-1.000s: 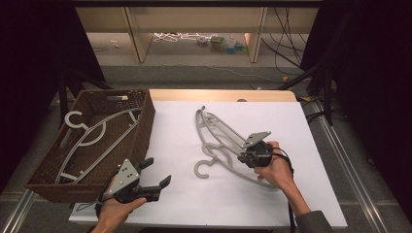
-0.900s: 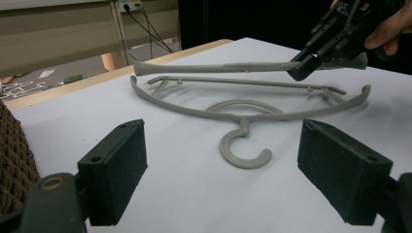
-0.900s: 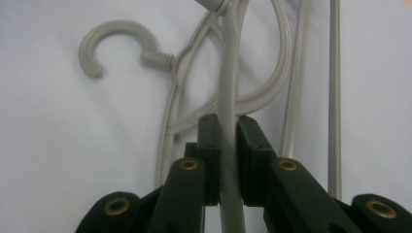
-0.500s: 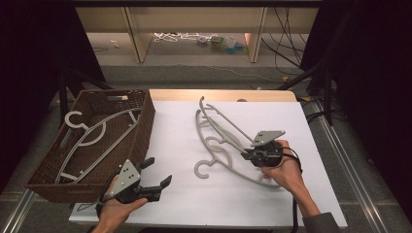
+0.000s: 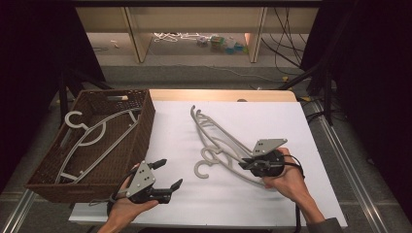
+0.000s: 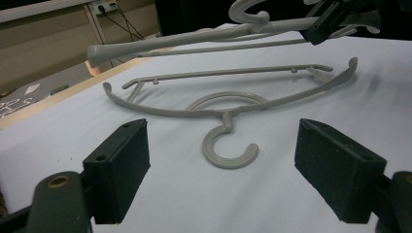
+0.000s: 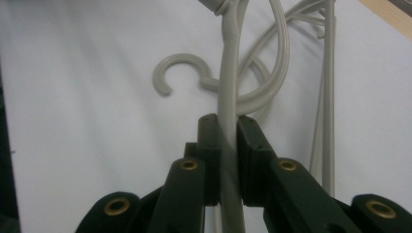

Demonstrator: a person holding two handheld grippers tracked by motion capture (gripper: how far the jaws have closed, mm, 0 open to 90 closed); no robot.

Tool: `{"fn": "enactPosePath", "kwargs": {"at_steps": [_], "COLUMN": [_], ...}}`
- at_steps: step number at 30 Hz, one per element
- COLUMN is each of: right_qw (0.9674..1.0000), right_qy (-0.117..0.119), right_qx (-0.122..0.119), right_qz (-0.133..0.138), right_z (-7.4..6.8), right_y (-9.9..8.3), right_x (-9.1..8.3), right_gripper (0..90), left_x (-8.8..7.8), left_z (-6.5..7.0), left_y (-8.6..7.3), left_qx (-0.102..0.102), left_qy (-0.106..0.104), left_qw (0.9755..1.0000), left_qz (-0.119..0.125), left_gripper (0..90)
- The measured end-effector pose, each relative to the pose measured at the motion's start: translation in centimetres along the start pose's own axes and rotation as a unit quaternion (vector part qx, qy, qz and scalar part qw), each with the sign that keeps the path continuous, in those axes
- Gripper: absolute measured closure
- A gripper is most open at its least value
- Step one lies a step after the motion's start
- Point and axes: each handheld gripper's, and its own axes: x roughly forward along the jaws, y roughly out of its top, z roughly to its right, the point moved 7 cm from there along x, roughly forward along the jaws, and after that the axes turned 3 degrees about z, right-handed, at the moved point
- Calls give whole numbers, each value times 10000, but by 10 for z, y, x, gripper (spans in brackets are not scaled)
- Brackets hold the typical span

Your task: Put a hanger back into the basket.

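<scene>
Two grey plastic hangers are on the white table top [image 5: 223, 204]. My right gripper [image 5: 244, 165] is shut on the arm of one hanger [image 5: 233, 145] and holds it tilted off the surface; in the right gripper view the pads pinch the grey bar [image 7: 228, 141]. The other hanger lies flat, its hook [image 5: 200, 169] pointing toward the near edge, and the same hook [image 6: 228, 151] sits just ahead of my left gripper [image 6: 228, 170]. That left gripper [image 5: 170, 172] stands open near the front edge with nothing between its jaws.
A brown wicker basket [image 5: 143, 128] stands at the table's left with a third grey hanger [image 5: 92, 136] inside. Beyond the far edge are a low shelf with small items [image 5: 218, 43] and cables on the floor. Dark stand legs flank both sides.
My right gripper has moved right and upward with the hanger in it, drawing that hanger off the one lying flat. The left gripper has stayed where it was.
</scene>
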Motion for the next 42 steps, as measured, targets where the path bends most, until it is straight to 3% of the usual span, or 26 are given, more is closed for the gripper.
{"fn": "enactPosePath", "kwargs": {"at_steps": [7,10,12,18,19,20,22,27,28,33,34,36,38,39,40,41,42], "right_qw": [9997,9995,9991,9978,9974,9971,9965,9949,9944,9929,9928,9924,9916,9909,9902,9896,9890], "right_qy": [235,272,365,540,606,636,683,817,870,988,988,1010,1074,1147,1213,1236,1287], "right_qx": [-61,-188,-235,-375,-378,-409,-456,-580,-590,-642,-668,-692,-710,-695,-691,-727,-723], "right_qz": [20,-23,-13,-29,-66,-83,-129,-130,-127,-135,-133,-138,-120,-92,-66,-45,-35], "right_z": [-20,-27,-32,-44,-47,-49,-52,-62,-63,-69,-69,-70,-71,-72,-74,-74,-75], "right_y": [-3,-3,-4,-5,-6,-6,-6,-2,-1,0,0,0,1,1,2,3,3], "right_x": [-5,-7,-9,-12,-13,-12,-12,-9,-9,-8,-7,-7,-8,-8,-9,-9,-9], "right_gripper": [823,824,824,824,824,823,824,824,824,824,824,824,824,824,824,824,824], "left_x": [13,18,20,27,28,29,32,38,38,40,40,40,40,41,42,43,43], "left_z": [-3,-2,-4,1,2,5,7,11,12,17,18,22,23,24,24,24,23], "left_y": [8,13,17,19,20,20,21,19,18,17,18,16,16,15,14,13,13], "left_qx": [239,391,571,812,975,958,1226,1335,1471,1643,1788,1824,2001,1999,2081,2046,2132], "left_qy": [82,-110,0,-144,-211,-237,-253,-444,-515,-668,-731,-858,-957,-990,-1010,-1009,-1020], "left_qw": [9997,9990,9983,9963,9946,9947,9917,9893,9869,9833,9803,9787,9743,9739,9718,9725,9705], "left_qz": [23,-186,-131,-256,-274,-272,-304,-390,-421,-417,-400,-400,-394,-412,-460,-464,-475], "left_gripper": [191,182,189,201,207,214,216,238,251,299,299,330,355,360,366,370,390]}}
